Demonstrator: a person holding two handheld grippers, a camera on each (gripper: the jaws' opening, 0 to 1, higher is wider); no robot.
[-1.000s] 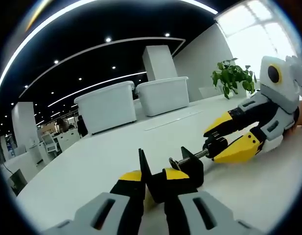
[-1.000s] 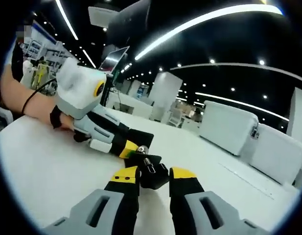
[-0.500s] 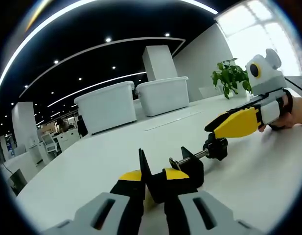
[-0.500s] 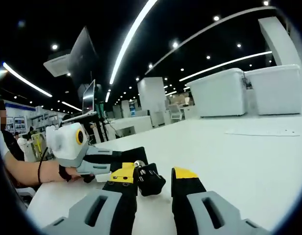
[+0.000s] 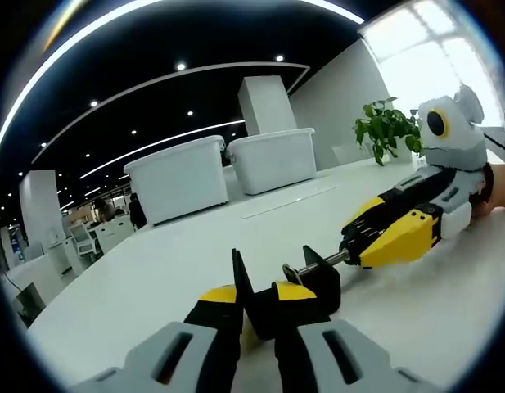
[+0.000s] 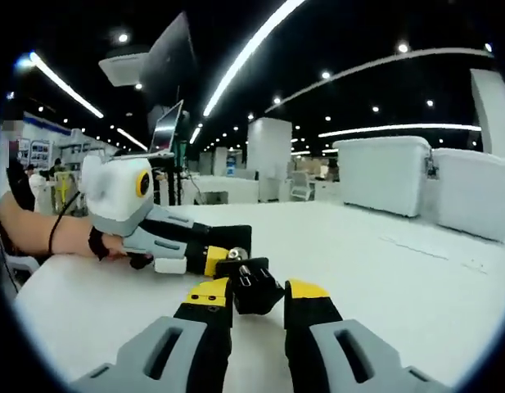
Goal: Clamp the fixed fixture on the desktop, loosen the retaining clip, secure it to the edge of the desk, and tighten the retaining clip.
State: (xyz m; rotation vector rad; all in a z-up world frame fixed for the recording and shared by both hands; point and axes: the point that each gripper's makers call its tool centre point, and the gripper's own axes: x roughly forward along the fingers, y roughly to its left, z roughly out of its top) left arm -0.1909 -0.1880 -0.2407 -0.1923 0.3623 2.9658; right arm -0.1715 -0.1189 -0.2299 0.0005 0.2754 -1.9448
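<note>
The black clamp fixture (image 5: 311,280) lies on the white desk (image 5: 146,274), and my left gripper (image 5: 256,296) is shut on its body. Its screw rod (image 5: 331,259) runs right to a black knob (image 5: 355,239). My right gripper (image 5: 381,231) comes in from the right with its yellow jaws set around that knob. In the right gripper view the knob (image 6: 254,283) sits between the tips of my right gripper (image 6: 256,288), gripped on both sides. Just behind it, my left gripper (image 6: 219,250) reaches in from the left, held by a hand (image 6: 68,239).
Two white bins (image 5: 182,176) (image 5: 277,158) stand at the back of the desk, with a potted plant (image 5: 388,127) at the far right. Beyond the desk (image 6: 383,270), a monitor (image 6: 175,72) and a laptop (image 6: 167,131) rise behind the left gripper.
Half a second ago the right gripper was rolled over with its jaws above the knob; it has rolled back and closed around it. The left gripper and the clamp have stayed put.
</note>
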